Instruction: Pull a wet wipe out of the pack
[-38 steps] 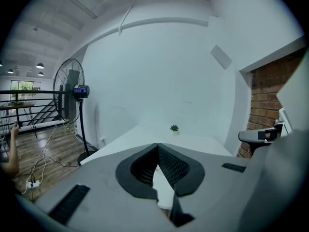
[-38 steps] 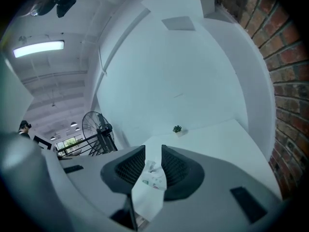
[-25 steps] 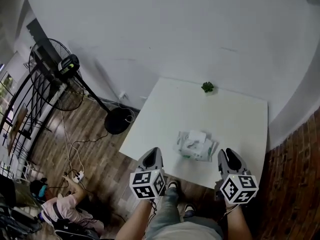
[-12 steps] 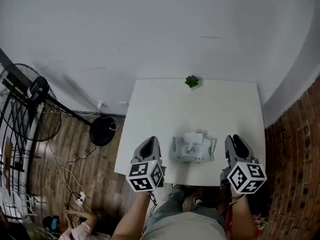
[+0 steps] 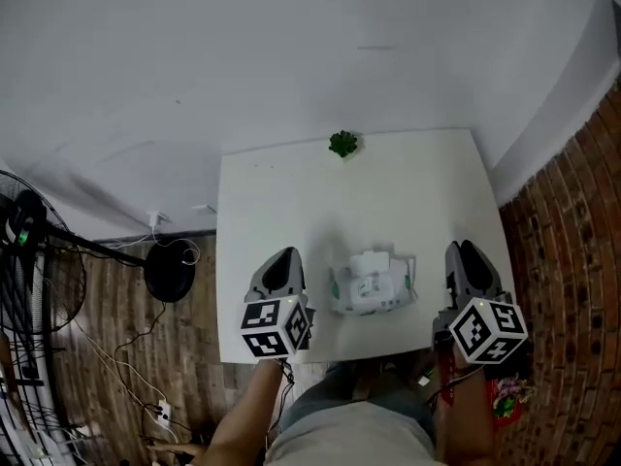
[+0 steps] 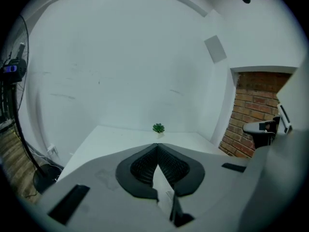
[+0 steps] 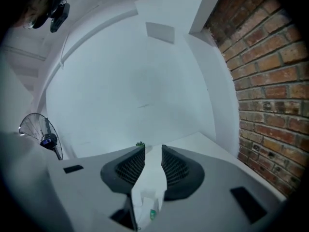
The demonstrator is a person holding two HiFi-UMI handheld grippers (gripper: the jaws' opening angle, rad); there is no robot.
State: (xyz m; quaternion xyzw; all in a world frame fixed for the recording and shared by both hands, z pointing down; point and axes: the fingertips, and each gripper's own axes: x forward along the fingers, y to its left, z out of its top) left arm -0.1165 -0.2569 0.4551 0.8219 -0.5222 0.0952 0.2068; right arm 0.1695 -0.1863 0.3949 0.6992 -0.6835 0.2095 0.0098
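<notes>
The wet wipe pack [image 5: 372,283] lies on the white table [image 5: 291,192] near its front edge, with a white wipe tuft standing up from its top. My left gripper [image 5: 282,258] hovers to the left of the pack, apart from it. Its jaws meet at the tips [image 6: 157,145] and hold nothing. To the right of the pack, also apart from it, is my right gripper [image 5: 464,250]. Its jaws [image 7: 153,150] stand a narrow gap apart and are empty. Low in that gap shows a white scrap with a green mark [image 7: 146,210]; I cannot tell what it is.
A small green plant [image 5: 342,144] stands at the table's far edge, also in the left gripper view [image 6: 158,127]. A fan's round base [image 5: 170,271] and cables lie on the wood floor at the left. A brick wall [image 5: 572,212] runs close along the right.
The head view has swung, so the table now sits squarer and the fan has slid to the left edge. Both grippers keep their places on either side of the pack.
</notes>
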